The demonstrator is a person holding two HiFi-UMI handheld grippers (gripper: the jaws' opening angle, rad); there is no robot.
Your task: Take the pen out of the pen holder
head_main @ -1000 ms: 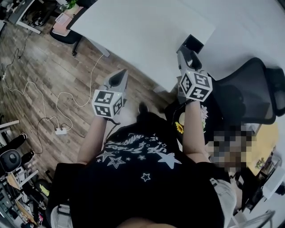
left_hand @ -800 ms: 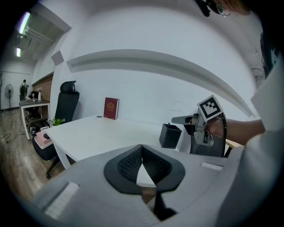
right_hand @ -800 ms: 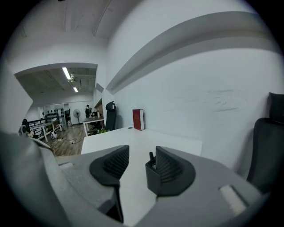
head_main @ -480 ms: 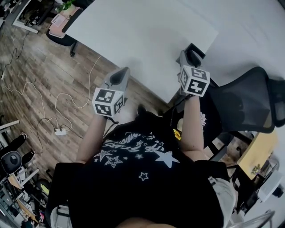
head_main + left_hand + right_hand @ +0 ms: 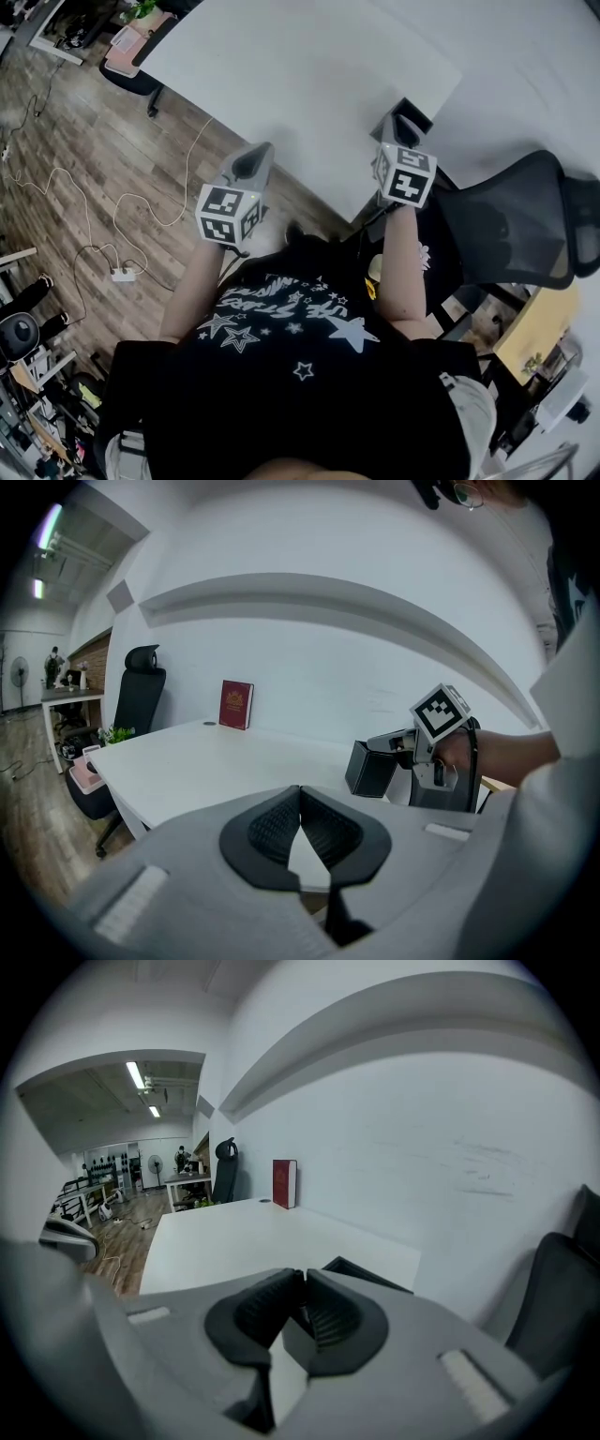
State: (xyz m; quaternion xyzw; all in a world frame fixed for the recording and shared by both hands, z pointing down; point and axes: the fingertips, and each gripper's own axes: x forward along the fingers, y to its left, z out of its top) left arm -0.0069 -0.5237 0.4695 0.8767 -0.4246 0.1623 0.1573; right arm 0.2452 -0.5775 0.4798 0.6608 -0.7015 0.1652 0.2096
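Two grippers hang at the desk's (image 5: 281,84) near edge: the right gripper (image 5: 397,124), jaws just closed almost together (no pen discernible between them), is at the upright pen holder (image 5: 412,95) on the near right corner; the left gripper (image 5: 251,162), shut and empty, lies farther off.
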